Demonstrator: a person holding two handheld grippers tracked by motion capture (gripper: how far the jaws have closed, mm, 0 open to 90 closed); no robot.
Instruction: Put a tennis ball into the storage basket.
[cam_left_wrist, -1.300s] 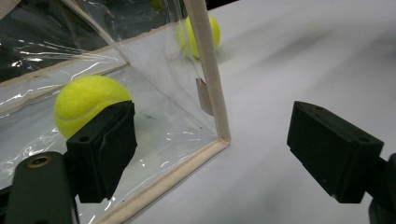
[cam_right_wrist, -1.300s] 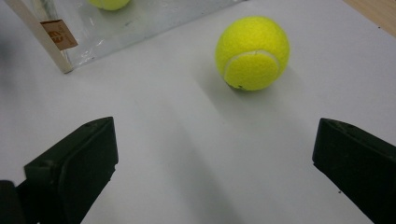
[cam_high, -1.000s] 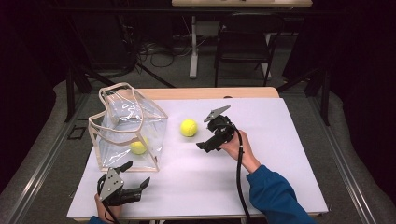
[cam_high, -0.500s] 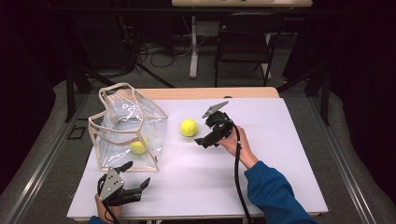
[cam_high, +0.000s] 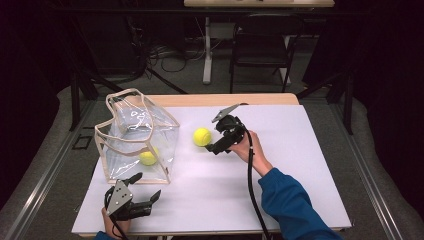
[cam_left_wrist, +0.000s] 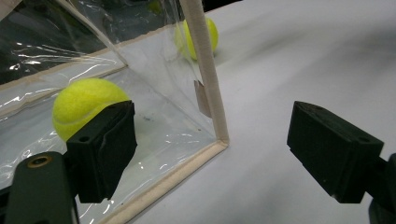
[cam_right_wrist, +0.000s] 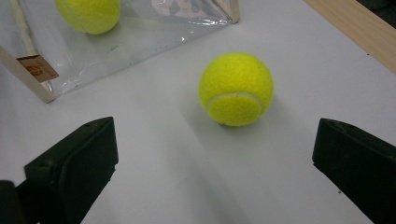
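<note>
The loose yellow felt tennis ball sits on the bare white tabletop, just to the right of the clear plastic tote bag with beige trim and apart from it. A ball has no long axis, so what your next move turns on is bearing alone: seen from your right tongs, the ball lies straight ahead, between the lines of the two black jaws but a little beyond their tips, not yet between them. Those jaws are spread wide and hold nothing, and the gap looks ample for the ball, so I judge a short push forward and down would bracket it. Your right hand is clearly the nearer one. Your left tongs rest at the near edge of the tabletop, in front of the bag, also spread and empty; their jaws straddle the bag's near corner seam. A second yellow tennis ball already lies inside the bag on its floor, showing through the clear wall. The bag's mouth stands open upward.
</note>
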